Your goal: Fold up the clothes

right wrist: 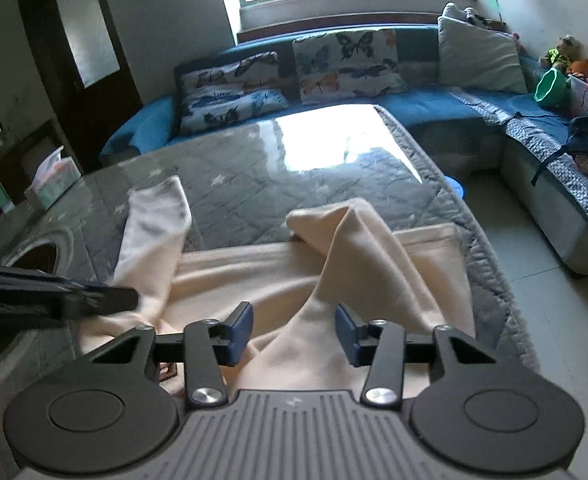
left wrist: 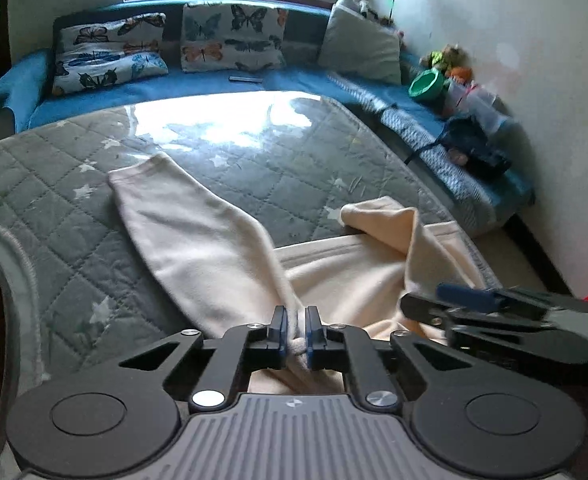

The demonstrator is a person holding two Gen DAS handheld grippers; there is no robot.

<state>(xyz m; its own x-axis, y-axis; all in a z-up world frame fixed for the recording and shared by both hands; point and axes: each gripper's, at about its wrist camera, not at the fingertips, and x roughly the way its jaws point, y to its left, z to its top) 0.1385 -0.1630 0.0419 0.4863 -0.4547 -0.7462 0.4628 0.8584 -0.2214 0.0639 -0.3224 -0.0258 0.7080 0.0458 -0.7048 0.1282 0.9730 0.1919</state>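
Observation:
A cream sweatshirt lies on a grey quilted table. Its left sleeve stretches away to the far left, and its right sleeve is folded in a peak. My left gripper is shut on bunched cream fabric at the base of the left sleeve. In the right wrist view the sweatshirt lies below my right gripper, whose jaws stand open on either side of the right sleeve, not clamping it. The left gripper shows at the left there.
A blue corner sofa with butterfly cushions wraps the far side and right. A tissue box stands at the table's left. A round hole sits in the table cover. A green bowl and dark bag lie on the sofa.

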